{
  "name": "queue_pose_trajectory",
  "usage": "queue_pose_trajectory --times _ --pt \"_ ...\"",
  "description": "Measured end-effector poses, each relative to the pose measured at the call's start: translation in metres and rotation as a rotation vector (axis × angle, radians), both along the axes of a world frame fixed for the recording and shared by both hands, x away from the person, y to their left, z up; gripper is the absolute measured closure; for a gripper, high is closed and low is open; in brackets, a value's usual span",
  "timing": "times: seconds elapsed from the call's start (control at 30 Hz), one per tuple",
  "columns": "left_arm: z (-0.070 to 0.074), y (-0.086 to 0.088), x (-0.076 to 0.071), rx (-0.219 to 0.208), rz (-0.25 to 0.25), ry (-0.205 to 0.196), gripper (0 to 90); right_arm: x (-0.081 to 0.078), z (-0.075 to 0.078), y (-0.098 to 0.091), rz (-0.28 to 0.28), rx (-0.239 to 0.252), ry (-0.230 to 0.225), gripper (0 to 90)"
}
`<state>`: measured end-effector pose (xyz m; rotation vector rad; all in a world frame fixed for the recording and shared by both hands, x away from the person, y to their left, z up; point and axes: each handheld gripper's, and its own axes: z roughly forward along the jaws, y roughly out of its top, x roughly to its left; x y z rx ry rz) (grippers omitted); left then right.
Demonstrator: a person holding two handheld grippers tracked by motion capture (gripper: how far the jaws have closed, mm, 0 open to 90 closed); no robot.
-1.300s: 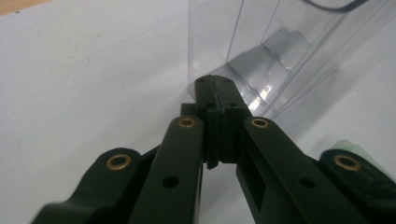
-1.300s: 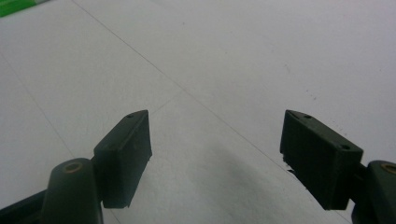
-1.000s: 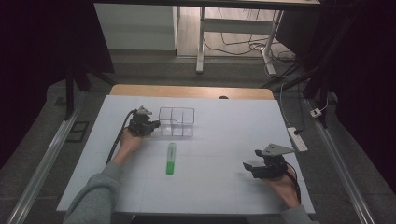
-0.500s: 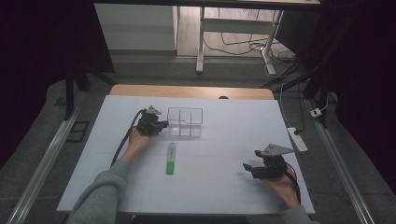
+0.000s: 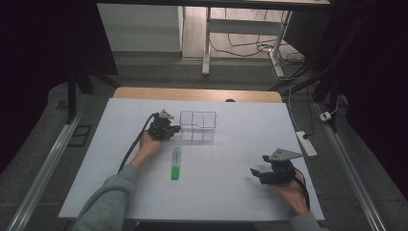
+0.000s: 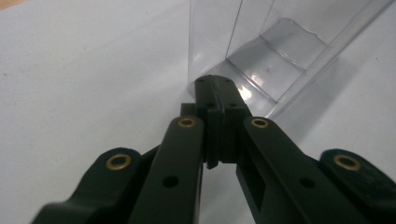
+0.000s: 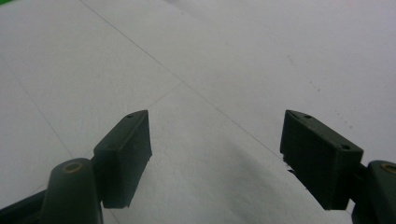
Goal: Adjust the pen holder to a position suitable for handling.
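In the high view, the left gripper [image 5: 174, 129] sits a little left of the frame's centre, held by the person's left hand [image 5: 146, 147], whose grey sleeve [image 5: 103, 204] comes up from the lower left edge. Its tip is right at the left end wall of the clear plastic rectangular organiser box with inner dividers [image 5: 197, 126], which stands on the white table top [image 5: 231, 192] just above the middle of the frame. The left gripper view looks along the two black jaws: the left gripper [image 6: 215, 81] has them pressed flat together with no gap and nothing between them, and their tip lies against the bottom corner of the clear box [image 6: 280, 51], which fills the upper right of that view; whether the tip truly touches the wall or stops just short of it I cannot tell. A green marker pen with a pale cap end [image 5: 176, 163] lies flat on the table just below the box and the left hand, pointing up and down the frame, apart from both grippers. The right gripper [image 5: 255, 172], with a grey three-cornered plate on top, rests in the lower right of the high view, well apart from box and pen. In the right gripper view its jaws stand spread wide over bare white table [image 7: 210, 56], with nothing between them [image 7: 215, 135].
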<state>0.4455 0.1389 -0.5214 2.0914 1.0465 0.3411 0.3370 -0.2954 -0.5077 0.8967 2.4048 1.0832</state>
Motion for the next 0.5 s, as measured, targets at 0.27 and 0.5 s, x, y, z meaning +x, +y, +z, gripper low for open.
queue_pose_trajectory --times 0.27,0.5 --pt "0.003 0.004 -0.001 0.004 -0.003 -0.005 89.1 0.000 0.000 -0.001 -0.002 -0.002 -0.001 24.6" --pt "0.020 0.018 -0.016 -0.024 -0.003 -0.025 89.1 -0.001 0.001 -0.002 -0.004 0.000 -0.001 24.6"
